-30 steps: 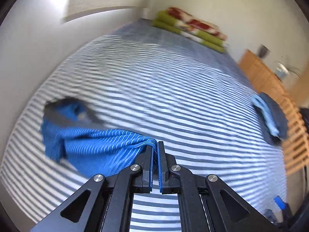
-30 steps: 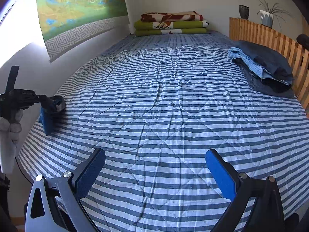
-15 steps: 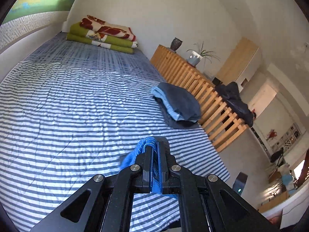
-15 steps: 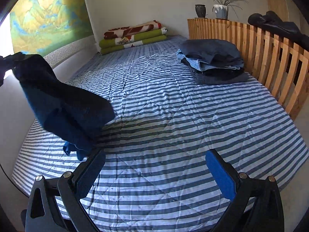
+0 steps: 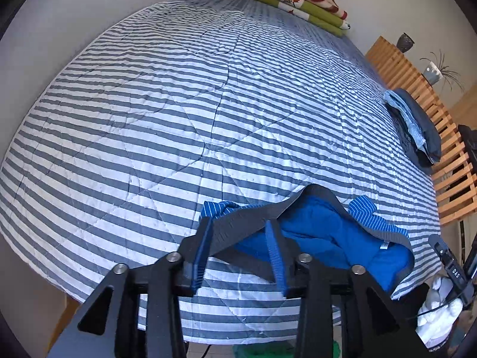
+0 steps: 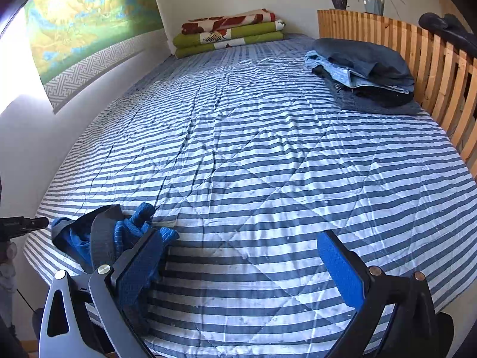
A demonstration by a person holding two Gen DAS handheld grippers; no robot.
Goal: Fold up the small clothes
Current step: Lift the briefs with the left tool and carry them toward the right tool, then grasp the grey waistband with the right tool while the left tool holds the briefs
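Note:
A small blue striped garment with a grey waistband lies crumpled on the striped bed cover, close to the front edge. My left gripper stands open right at it, and the grey waistband runs loosely across the gap between the fingers. In the right wrist view the same garment sits at the lower left, touching the left finger. My right gripper is wide open over bare cover with nothing in it. Its tip and a white-gloved hand show at the left view's lower right.
A folded stack of dark and denim clothes rests by the wooden slatted rail on the right. Folded green and red blankets lie at the far end. A wall with a poster runs along the left.
The left gripper swung the garment through the air, brought it down near the bed's front edge and opened. The right gripper stayed wide open and now sits beside the garment.

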